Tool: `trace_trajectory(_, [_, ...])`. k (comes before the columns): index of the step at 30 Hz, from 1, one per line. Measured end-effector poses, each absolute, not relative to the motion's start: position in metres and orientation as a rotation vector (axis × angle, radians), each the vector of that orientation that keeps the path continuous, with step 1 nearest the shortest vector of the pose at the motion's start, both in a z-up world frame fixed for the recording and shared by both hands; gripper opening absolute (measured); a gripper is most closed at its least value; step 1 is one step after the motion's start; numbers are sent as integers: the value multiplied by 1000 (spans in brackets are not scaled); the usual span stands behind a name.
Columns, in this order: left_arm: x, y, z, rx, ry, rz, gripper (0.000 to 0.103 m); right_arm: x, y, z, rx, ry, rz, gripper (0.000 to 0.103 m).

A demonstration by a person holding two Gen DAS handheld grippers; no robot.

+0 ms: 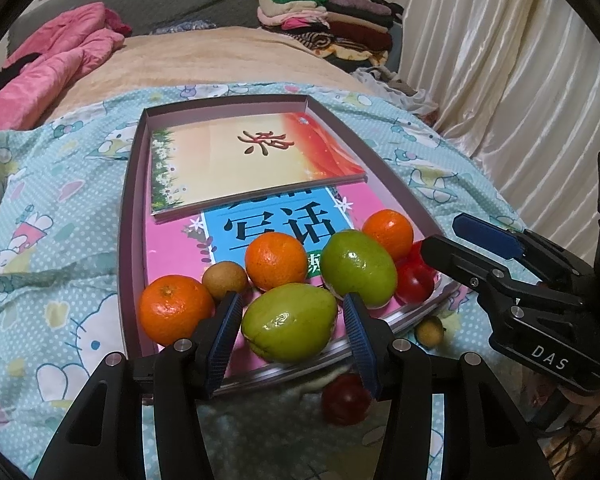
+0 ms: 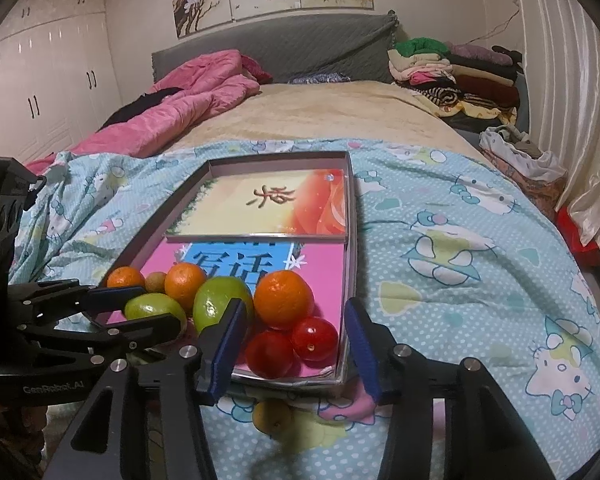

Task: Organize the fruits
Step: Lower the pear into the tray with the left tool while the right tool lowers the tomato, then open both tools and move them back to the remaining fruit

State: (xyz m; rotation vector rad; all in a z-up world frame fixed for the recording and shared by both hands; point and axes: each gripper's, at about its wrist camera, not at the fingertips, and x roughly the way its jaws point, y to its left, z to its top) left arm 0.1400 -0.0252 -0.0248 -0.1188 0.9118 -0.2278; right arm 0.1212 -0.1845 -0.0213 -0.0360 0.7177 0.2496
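Observation:
A shallow box tray (image 1: 132, 200) (image 2: 352, 240) lies on the bed and holds two books. At its near end sit three oranges (image 1: 275, 261), two green fruits (image 1: 290, 322) (image 2: 220, 304), two red tomatoes (image 2: 314, 338) and a small brown fruit (image 1: 225, 280). My left gripper (image 1: 292, 320) is open, its pads on either side of the near green fruit, apart from it. My right gripper (image 2: 292, 344) (image 1: 460, 248) is open over the tray's near right corner, by the tomatoes. A red fruit (image 1: 346, 400) and a small yellow fruit (image 1: 430, 330) (image 2: 270, 416) lie on the blanket outside the tray.
A blue cartoon-print blanket (image 2: 460, 260) covers the near bed. A pink quilt (image 2: 188, 100) lies far left, folded clothes (image 2: 456, 76) far right, a curtain (image 1: 512, 60) on the right, and a white wardrobe (image 2: 48, 80) on the left.

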Motion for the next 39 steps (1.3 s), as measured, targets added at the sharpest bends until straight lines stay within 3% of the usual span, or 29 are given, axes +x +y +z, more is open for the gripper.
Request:
trace_trajectory(4, [137,-23,-20,-132,896,-231,58,119,-186,-17,-26,698,249,59])
trace_trajectory(10, [134,-20,-13,-138,869,-213,60,118,-186,-15,-25,691,250,59])
trace_trajectory(13, [132,-17,-9,-147,853,-204,68,118,-186,-15,-26,681,251,59])
trace_trajectory(16, [131,-14,-5,-158,835,-198,69,116,-187,-13,-19,670,254,67])
trace_trajectory(19, [128,-11,-1,-169,819,-195,72,115,-187,-11,-12,662,259,68])
trace_trajectory(24, [126,-7,2,-183,810,-182,73,113,-187,-8,-9,650,261,70])
trace_trajectory(26, [124,-4,3,-176,811,-166,73,111,-188,-6,-3,645,258,77])
trace_trajectory(39, [103,24,4,-289,841,-155,73,92,-197,-2,27,676,233,80])
